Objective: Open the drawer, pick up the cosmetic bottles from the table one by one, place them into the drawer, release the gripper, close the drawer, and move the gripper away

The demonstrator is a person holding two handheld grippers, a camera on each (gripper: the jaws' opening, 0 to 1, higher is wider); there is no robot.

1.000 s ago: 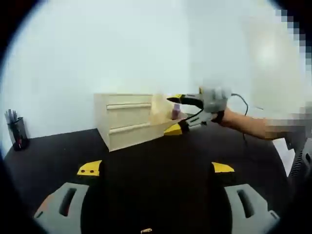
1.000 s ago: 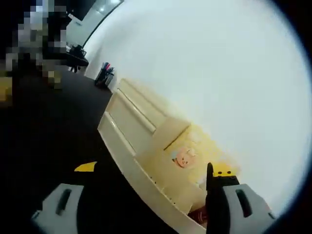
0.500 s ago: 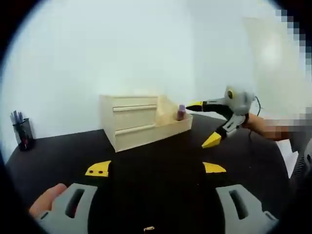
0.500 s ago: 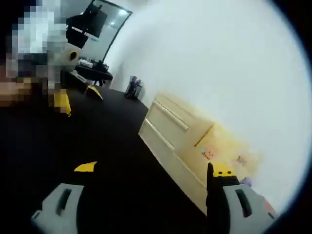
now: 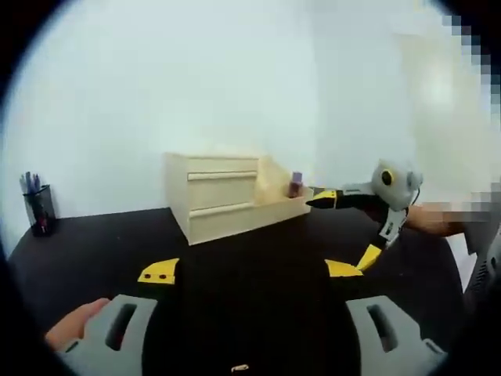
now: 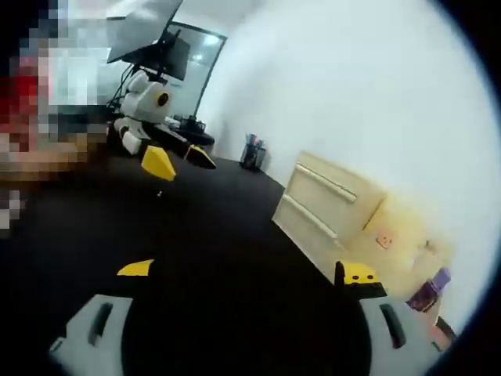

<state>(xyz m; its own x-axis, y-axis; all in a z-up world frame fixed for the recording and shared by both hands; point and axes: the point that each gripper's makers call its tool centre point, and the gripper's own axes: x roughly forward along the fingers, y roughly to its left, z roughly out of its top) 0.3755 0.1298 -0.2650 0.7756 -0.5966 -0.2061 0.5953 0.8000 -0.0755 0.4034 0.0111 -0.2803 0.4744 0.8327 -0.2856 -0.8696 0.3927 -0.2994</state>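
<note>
Pale wooden drawer unit (image 5: 213,195) with its lowest drawer (image 5: 266,210) pulled out, both tongs empty and clear of it.
Seen in the left gripper view, the open drawer runs out to the right along the black tabletop (image 5: 235,258), long axis roughly left to right, with a purple cosmetic bottle (image 5: 295,184) standing upright at its right end. The right tongs (image 5: 344,227) hang just right of that end, spread wide and holding nothing, nearer the drawer than the left tongs (image 5: 250,270), which sit well back, also wide and empty. In the right gripper view the bottle (image 6: 430,290) lies ahead and right of the right tongs (image 6: 246,272). Closing probably calls for a push on the drawer's front.
</note>
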